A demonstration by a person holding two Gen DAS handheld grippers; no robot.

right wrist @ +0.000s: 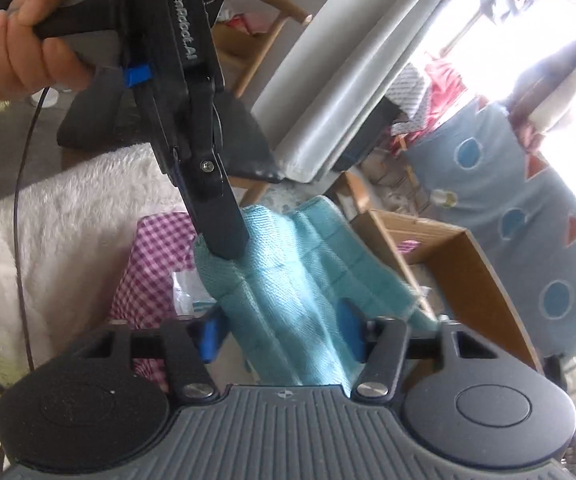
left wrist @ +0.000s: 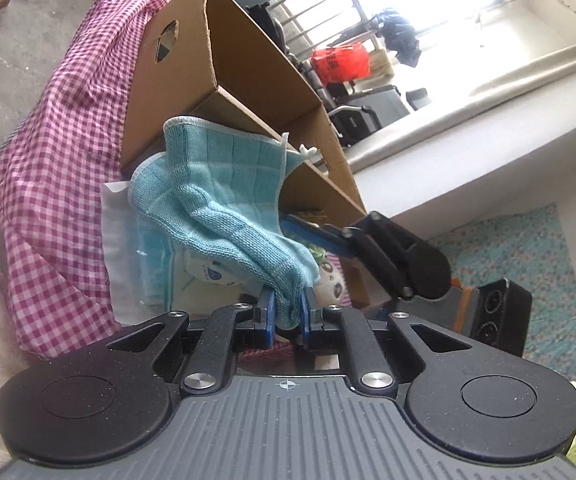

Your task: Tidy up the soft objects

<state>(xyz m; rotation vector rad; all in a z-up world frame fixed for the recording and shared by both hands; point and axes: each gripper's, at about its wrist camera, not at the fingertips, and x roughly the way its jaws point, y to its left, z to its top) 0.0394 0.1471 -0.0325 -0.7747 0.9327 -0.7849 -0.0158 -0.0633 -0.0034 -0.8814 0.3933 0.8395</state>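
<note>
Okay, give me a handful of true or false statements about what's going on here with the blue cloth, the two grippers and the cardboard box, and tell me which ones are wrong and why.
1. The left gripper is shut on the teal cloth. True.
2. The cloth is folded flat inside the cardboard box. False: it hangs in the air in front of the box, held at one end.
3. The right gripper has the cloth between its fingers. True: the jaws stand apart on either side of it.
4. The box sits on a plain white sheet. False: a pink checked cloth lies under and beside it.
5. A hand holds the left gripper's handle. True.
</note>
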